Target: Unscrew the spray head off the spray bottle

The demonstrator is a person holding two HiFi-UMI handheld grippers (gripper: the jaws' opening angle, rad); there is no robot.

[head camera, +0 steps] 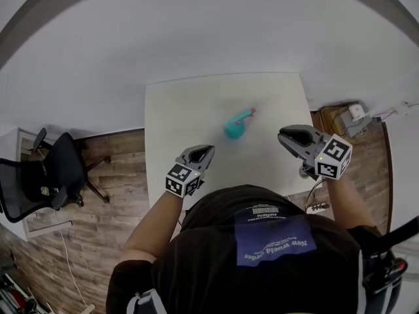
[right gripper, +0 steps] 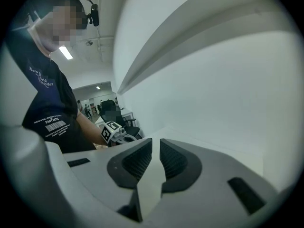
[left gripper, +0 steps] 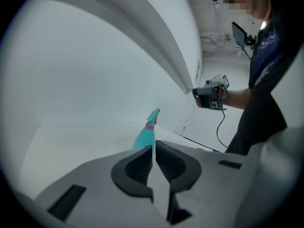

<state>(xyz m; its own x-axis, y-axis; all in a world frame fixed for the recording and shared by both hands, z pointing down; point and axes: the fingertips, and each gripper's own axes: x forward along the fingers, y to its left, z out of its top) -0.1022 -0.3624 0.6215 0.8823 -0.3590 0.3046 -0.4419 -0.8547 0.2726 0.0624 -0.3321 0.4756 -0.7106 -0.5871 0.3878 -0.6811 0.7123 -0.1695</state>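
Observation:
A teal spray bottle (head camera: 234,128) with a pink collar and teal spray head (head camera: 249,114) lies on its side on the white table (head camera: 190,106), head pointing to the far right. My left gripper (head camera: 205,150) hovers at the table's near edge, left of and nearer than the bottle, shut and empty. In the left gripper view the bottle (left gripper: 146,136) rises just beyond the closed left gripper (left gripper: 154,144). My right gripper (head camera: 283,135) hangs at the table's right edge, right of the bottle. In its own view the right gripper (right gripper: 156,141) shows a narrow gap with nothing in it.
A black office chair (head camera: 52,172) stands on the wooden floor at left. A cardboard box (head camera: 337,118) and cables (head camera: 315,198) sit off the table's right side. A white wall runs behind the table. The person's torso fills the bottom of the head view.

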